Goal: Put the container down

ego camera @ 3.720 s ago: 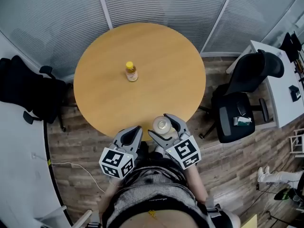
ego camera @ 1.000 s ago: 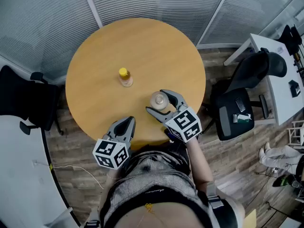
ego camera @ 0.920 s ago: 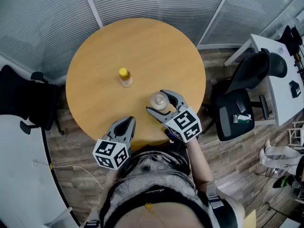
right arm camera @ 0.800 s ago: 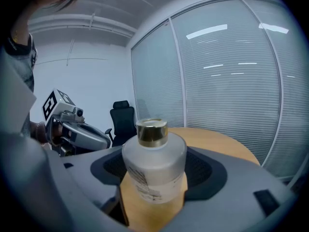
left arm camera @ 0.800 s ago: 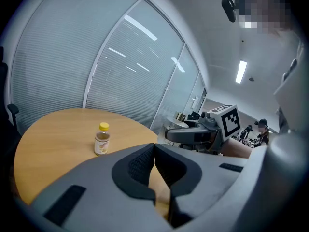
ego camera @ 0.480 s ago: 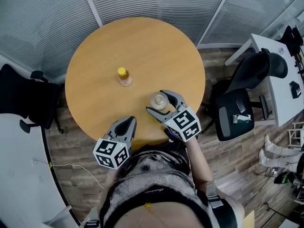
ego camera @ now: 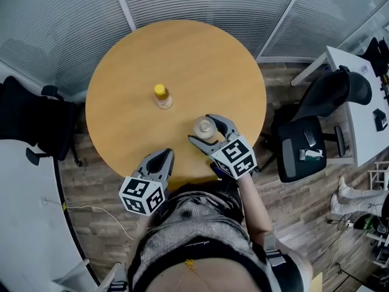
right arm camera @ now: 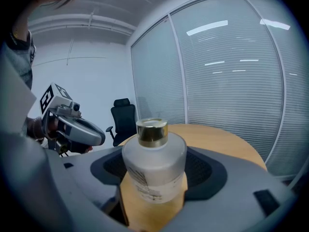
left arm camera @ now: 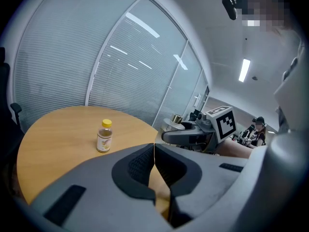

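A frosted white container with a gold cap (ego camera: 205,127) (right arm camera: 154,166) stands upright between the jaws of my right gripper (ego camera: 202,130) (right arm camera: 154,170), which is shut on its sides over the near right part of the round wooden table (ego camera: 200,59). Its base is at the tabletop; I cannot tell whether it touches. My left gripper (ego camera: 166,154) (left arm camera: 154,151) hangs at the table's near edge, shut with nothing in it. A small bottle with a yellow cap (ego camera: 161,96) (left arm camera: 104,136) stands alone near the table's middle.
A black office chair (ego camera: 307,142) stands to the right of the table, next to a white desk (ego camera: 364,114). Another dark chair (ego camera: 33,123) is at the left. Glass walls with blinds curve behind the table. A white cable (ego camera: 91,212) lies on the floor.
Since 3.7 s ago my right gripper has carried the container from the table's near edge further in over the tabletop. Over the last second both grippers have hardly moved.
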Demonstrator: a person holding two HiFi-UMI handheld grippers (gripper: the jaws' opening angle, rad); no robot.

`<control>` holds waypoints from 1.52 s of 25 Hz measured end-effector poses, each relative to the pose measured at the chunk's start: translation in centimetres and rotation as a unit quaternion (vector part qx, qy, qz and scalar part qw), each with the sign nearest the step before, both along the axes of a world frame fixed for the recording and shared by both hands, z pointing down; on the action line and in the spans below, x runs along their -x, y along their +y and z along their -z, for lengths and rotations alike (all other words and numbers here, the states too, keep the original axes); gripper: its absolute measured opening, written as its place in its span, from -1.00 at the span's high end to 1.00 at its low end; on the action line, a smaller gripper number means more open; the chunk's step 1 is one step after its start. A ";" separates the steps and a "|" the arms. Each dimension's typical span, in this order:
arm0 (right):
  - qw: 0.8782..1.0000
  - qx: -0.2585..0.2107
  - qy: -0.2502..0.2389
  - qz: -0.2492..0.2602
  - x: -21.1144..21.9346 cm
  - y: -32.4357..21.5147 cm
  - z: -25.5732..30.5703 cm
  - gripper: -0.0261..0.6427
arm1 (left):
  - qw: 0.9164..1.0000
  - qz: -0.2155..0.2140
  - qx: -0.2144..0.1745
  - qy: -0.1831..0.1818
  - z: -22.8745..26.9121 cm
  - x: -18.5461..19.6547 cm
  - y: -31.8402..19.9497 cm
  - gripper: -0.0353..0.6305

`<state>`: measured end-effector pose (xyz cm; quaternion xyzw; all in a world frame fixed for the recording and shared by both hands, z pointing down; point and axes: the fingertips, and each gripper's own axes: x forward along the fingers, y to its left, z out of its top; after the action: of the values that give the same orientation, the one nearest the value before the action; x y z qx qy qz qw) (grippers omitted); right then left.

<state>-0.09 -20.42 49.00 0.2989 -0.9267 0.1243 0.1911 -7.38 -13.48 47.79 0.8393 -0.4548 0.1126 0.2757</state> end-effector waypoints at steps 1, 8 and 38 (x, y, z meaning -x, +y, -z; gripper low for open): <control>1.000 0.001 0.001 0.000 0.0 -0.1 -0.2 -0.12 | 1.000 0.000 -0.001 -0.001 0.0 0.0 0.0 0.83; 1.000 0.016 0.010 -0.001 0.3 -0.5 -2.4 -0.12 | 1.000 0.001 0.005 0.001 -0.1 0.2 -0.1 0.83; 0.995 0.080 0.059 0.026 2.9 -1.2 -12.0 -0.12 | 0.999 0.033 0.039 -0.006 -1.8 2.7 1.9 0.83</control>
<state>-3.03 -21.66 60.97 0.2653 -0.9082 0.1753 0.2722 -10.11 -11.56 49.60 0.8117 -0.4793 0.1259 0.3092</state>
